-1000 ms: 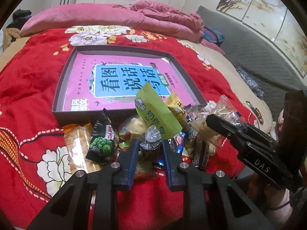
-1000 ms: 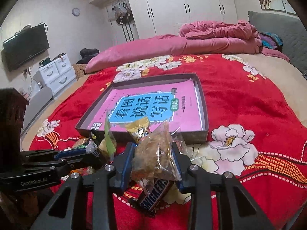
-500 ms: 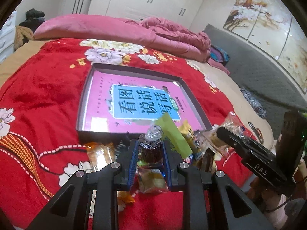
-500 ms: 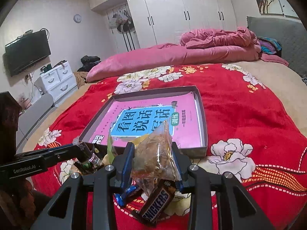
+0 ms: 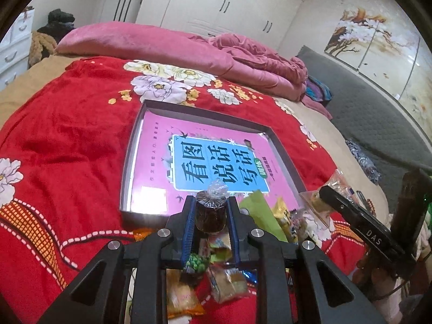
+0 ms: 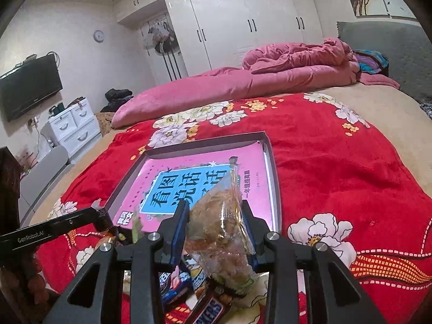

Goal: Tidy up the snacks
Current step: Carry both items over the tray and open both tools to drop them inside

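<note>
Above the tray's near wall (image 5: 151,217), the left gripper (image 5: 210,216) clamps a small dark wrapped snack (image 5: 211,212); the right gripper (image 6: 214,225) pinches a clear snack bag (image 6: 221,232). Loose snacks (image 5: 221,278) crowd the red blanket (image 5: 67,140) just before the tray, whose book-lined floor (image 5: 156,151) lies bare.

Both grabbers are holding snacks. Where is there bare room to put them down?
Inside the shallow box, the pink book lies bare wall to wall. The red blanket left of the box and right of it is free. The snack pile at the box's near edge is crowded.
</note>
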`<state>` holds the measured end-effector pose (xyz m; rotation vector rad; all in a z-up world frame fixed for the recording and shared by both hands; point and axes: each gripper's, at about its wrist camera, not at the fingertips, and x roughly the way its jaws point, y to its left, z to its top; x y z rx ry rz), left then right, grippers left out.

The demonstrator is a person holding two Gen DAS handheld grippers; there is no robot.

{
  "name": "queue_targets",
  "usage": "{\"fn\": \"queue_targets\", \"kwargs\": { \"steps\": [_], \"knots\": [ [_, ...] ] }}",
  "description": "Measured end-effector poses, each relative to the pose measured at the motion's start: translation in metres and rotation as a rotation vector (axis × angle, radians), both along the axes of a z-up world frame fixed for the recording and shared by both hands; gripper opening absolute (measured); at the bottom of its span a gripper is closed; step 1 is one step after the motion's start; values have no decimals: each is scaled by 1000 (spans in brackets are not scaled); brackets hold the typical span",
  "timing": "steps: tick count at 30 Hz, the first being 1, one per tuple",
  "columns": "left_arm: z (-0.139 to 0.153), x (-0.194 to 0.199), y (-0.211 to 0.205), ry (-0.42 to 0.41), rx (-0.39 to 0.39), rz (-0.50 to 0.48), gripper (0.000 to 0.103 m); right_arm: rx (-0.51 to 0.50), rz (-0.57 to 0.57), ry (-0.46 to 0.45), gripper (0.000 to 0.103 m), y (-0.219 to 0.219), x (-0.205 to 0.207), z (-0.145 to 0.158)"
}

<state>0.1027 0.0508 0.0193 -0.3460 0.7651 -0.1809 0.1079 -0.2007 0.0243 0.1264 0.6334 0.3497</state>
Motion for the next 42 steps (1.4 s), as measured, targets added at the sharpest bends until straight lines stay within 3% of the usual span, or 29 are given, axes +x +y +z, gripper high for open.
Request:
{"fn": "queue_targets", "kwargs": {
  "steps": [7, 17, 34, 42],
  "knots": [
    [-7, 15, 3, 9, -11, 20, 20, -3, -10, 22, 37, 0, 14, -7],
    [-28, 40, 5, 84, -14, 31, 20, -16, -4, 47, 37, 5, 33, -15],
    [-43, 54, 2, 149, 76, 45, 20, 25, 10, 137, 38, 5, 67, -38],
    [-46, 56, 1, 161, 82, 39, 20, 8, -5, 151, 38, 5, 73, -44]
  ]
}}
